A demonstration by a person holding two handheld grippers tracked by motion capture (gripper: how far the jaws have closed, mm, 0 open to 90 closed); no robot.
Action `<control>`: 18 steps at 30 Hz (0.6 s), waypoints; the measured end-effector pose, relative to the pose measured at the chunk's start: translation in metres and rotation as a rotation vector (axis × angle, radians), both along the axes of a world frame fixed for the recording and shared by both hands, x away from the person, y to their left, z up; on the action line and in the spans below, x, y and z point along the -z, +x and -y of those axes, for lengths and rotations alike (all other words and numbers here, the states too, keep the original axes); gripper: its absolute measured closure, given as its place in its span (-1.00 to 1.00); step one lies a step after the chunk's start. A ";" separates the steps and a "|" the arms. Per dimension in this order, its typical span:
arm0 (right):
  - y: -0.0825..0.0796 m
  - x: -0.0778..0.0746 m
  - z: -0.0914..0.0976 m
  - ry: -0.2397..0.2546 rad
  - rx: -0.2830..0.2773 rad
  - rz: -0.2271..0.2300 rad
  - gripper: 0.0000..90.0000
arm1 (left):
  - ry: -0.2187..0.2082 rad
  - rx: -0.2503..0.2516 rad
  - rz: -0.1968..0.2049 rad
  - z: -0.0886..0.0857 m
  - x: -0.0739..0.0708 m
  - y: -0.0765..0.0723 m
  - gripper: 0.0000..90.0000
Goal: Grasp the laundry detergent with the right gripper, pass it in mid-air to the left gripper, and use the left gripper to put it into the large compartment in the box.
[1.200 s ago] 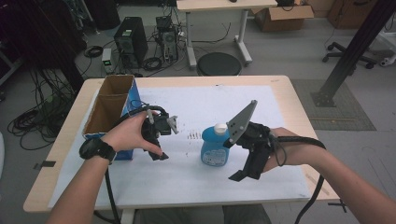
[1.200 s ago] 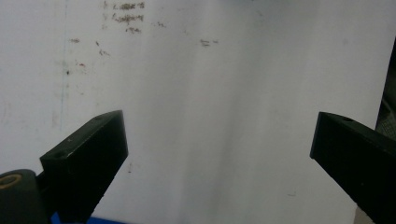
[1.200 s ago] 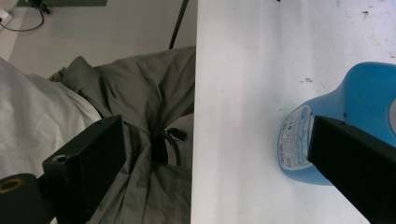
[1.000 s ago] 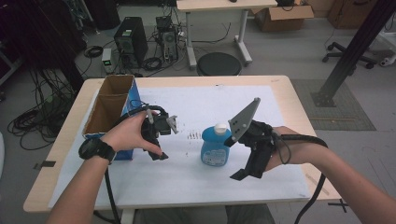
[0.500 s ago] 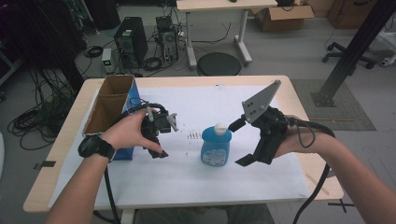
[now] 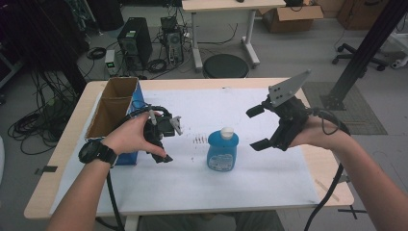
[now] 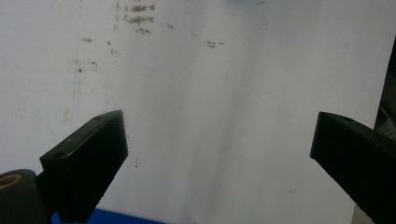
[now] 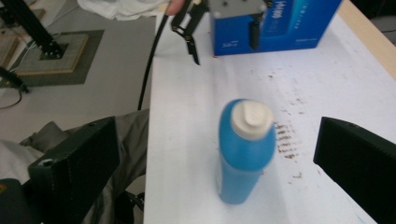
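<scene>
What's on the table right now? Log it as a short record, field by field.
surface: white sheet over a wooden table
bottle: blue bottle with white cap, upright, mid-table, ungripped
box: blue cardboard box, open top, at table's left
left gripper: jaws open, beside the box
right gripper: jaws open, right of the bottle, apart from it

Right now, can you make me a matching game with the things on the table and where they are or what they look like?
Things:
1. blue bottle
2. cardboard box
3. left tongs
4. right tongs

Clues:
A. open at the top, at the table's left edge
B. stands upright in the middle, white cap on
C. open, held up in the air, right of the bottle
D. open, low over the white sheet, beside the box

Pairs: 1-B, 2-A, 3-D, 4-C
</scene>
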State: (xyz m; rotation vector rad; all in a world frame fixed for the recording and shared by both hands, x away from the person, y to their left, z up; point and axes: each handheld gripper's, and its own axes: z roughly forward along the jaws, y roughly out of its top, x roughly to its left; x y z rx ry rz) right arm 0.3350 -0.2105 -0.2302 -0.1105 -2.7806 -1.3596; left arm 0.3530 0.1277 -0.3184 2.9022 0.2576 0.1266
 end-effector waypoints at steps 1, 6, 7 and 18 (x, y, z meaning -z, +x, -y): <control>0.002 0.002 0.003 0.004 0.012 -0.001 -0.99 | 0.000 0.000 0.002 0.000 0.000 0.000 -0.90; 0.011 0.012 0.016 0.028 0.057 -0.007 -0.99 | -0.002 0.001 0.004 0.000 -0.002 -0.001 -0.90; 0.013 0.015 0.019 0.036 0.060 -0.006 -0.99 | -0.005 -0.002 0.005 0.000 -0.002 -0.002 -0.90; 0.020 0.043 0.030 0.082 0.097 -0.017 -0.99 | -0.009 -0.001 0.005 0.000 -0.002 -0.002 -0.90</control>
